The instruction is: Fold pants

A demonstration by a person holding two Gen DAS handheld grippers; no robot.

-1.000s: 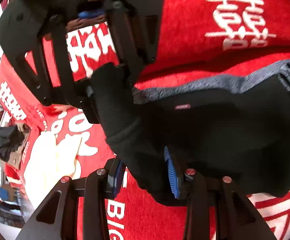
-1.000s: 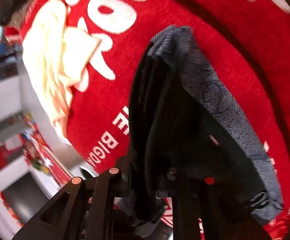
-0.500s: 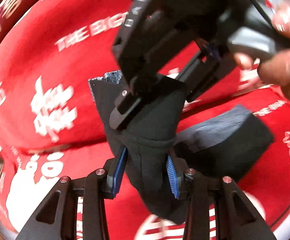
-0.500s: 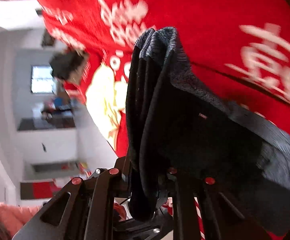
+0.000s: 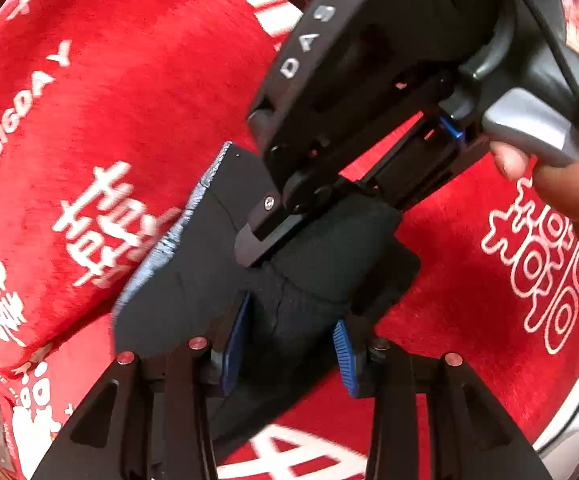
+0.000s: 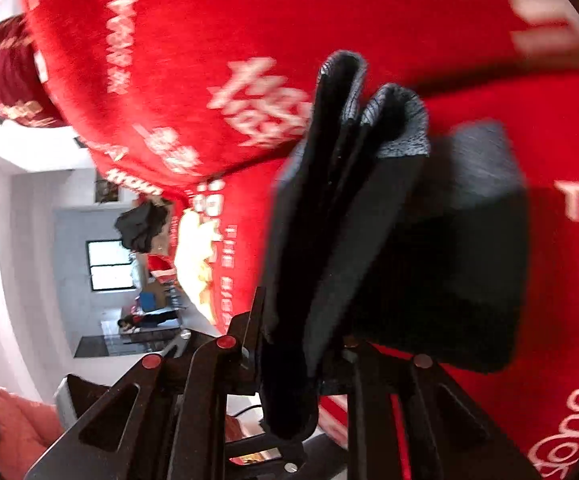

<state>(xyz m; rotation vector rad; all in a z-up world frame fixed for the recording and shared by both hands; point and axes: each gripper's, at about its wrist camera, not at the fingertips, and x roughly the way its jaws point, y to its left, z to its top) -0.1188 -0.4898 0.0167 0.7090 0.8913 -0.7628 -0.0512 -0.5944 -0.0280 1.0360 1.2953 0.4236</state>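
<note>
The black pants (image 5: 217,264) with a grey waistband are folded into a thick bundle, held above the red cloth. My left gripper (image 5: 289,344) is shut on the near end of the bundle between its blue pads (image 5: 235,344). My right gripper (image 5: 273,236) reaches in from the upper right and is clamped on the same bundle just beyond. In the right wrist view the folded layers of the pants (image 6: 369,220) hang from my right gripper (image 6: 297,364), which is shut on them.
A red cloth (image 5: 129,80) with white lettering covers the surface and shows in the right wrist view (image 6: 249,20). A pale yellow garment (image 6: 195,256) lies on it to the left. A dark heap (image 6: 141,226) sits at its far edge. A room lies beyond.
Both grippers have swung the bundle of pants around and lifted it over the cloth. The right gripper now crosses close above the left. The pants hang more compactly folded.
</note>
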